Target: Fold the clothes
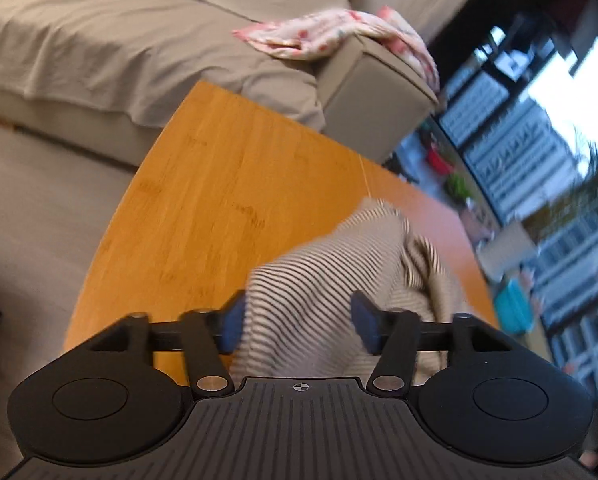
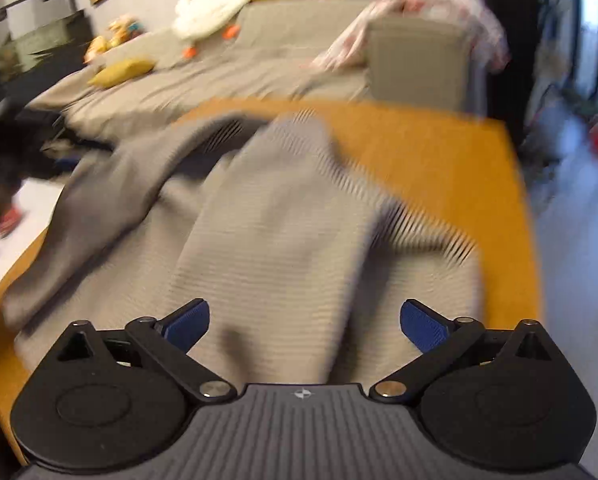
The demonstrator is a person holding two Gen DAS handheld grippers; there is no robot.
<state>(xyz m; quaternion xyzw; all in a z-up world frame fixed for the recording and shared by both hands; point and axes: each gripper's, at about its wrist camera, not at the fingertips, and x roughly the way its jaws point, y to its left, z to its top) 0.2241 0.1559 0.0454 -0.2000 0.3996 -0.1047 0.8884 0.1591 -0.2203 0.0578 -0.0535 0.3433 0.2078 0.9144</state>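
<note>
The left gripper (image 1: pixel 299 316) is hovering with its blue pads (image 1: pixel 231 325) spread apart, the striped garment (image 1: pixel 327 280) bunching between them without being pinched, lying on the wooden worktop (image 1: pixel 219 184). The right gripper (image 2: pixel 304 326) is also standing wide, its fingers on either side of the same striped cloth, which is spreading rumpled across the worktop. A floral cloth (image 1: pixel 339 36) is draping over the sofa (image 1: pixel 99 48) beyond.

No words, brand names or numbers can be read in either view; the only sign is a small crosshair mark in a circle on the ribbed black gripper body (image 1: pixel 300 387), near its front edge; the same mark shows in the right wrist view, blurred.
</note>
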